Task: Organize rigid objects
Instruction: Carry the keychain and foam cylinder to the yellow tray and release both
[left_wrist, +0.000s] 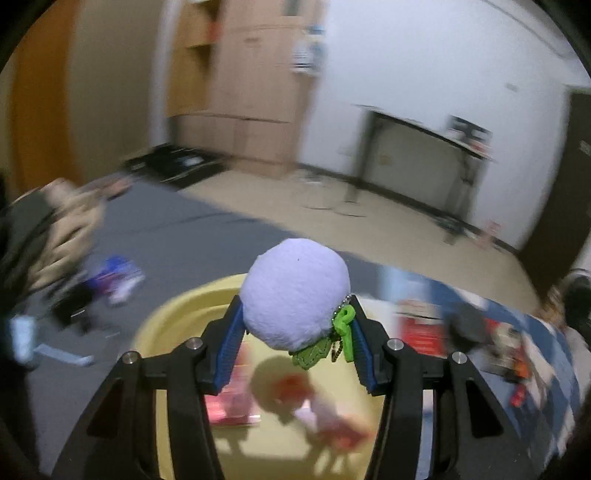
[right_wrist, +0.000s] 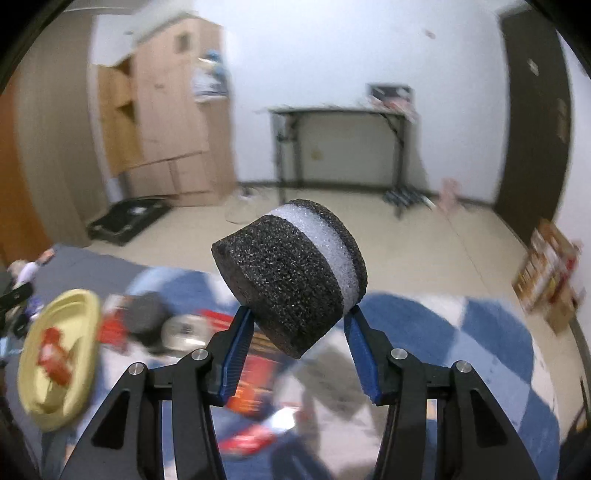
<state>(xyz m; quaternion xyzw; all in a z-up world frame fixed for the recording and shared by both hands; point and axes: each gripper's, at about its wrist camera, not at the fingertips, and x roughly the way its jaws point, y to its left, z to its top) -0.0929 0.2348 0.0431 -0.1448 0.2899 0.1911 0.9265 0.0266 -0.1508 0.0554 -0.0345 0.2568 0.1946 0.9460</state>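
In the left wrist view, the left gripper (left_wrist: 295, 321) pinches a pale lilac plush ball (left_wrist: 295, 293) at frame centre; its blue fingers (left_wrist: 231, 349) press its sides, and a green tag (left_wrist: 341, 323) on a bead chain hangs at its lower right. Below it sits a blurred yellow tray (left_wrist: 177, 321) holding red things.

In the right wrist view, the right gripper (right_wrist: 299, 317) grips a round foam puck (right_wrist: 290, 275), coarse black with a white middle band, tilted at frame centre. Beyond lies a blue-and-white cloth (right_wrist: 461, 332), then pale floor.
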